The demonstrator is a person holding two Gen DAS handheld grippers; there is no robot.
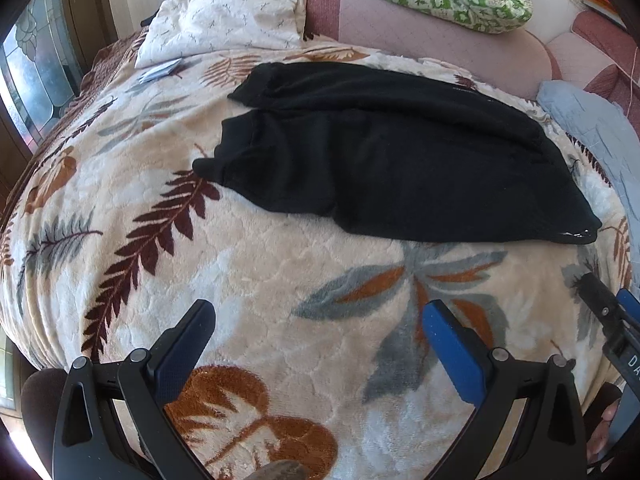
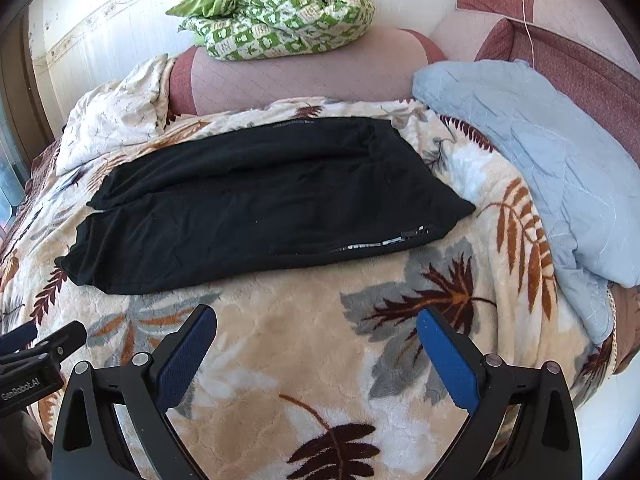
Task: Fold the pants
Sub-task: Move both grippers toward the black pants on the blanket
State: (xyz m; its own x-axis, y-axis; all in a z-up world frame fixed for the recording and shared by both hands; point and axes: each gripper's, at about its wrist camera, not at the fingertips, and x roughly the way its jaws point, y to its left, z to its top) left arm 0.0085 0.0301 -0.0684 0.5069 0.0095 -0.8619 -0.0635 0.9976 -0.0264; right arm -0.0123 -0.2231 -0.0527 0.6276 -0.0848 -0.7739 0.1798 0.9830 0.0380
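Observation:
Black pants (image 1: 380, 160) lie on a leaf-patterned blanket (image 1: 248, 264), folded across their length, leg ends to the left and waist end to the right. In the right wrist view the same pants (image 2: 260, 204) show a pale zip line near their front right edge. My left gripper (image 1: 320, 316) hangs open above the bare blanket, well short of the pants' near edge. My right gripper (image 2: 316, 320) is also open, above the blanket in front of the pants. Nothing sits between either pair of blue pads.
A light blue quilt (image 2: 540, 152) lies right of the pants. A green patterned quilt (image 2: 276, 8) rests on the pink headboard cushions (image 2: 304, 72). A cream pillow (image 1: 224, 12) sits at the back left. The other gripper shows at each view's edge (image 1: 612, 320) (image 2: 36, 352).

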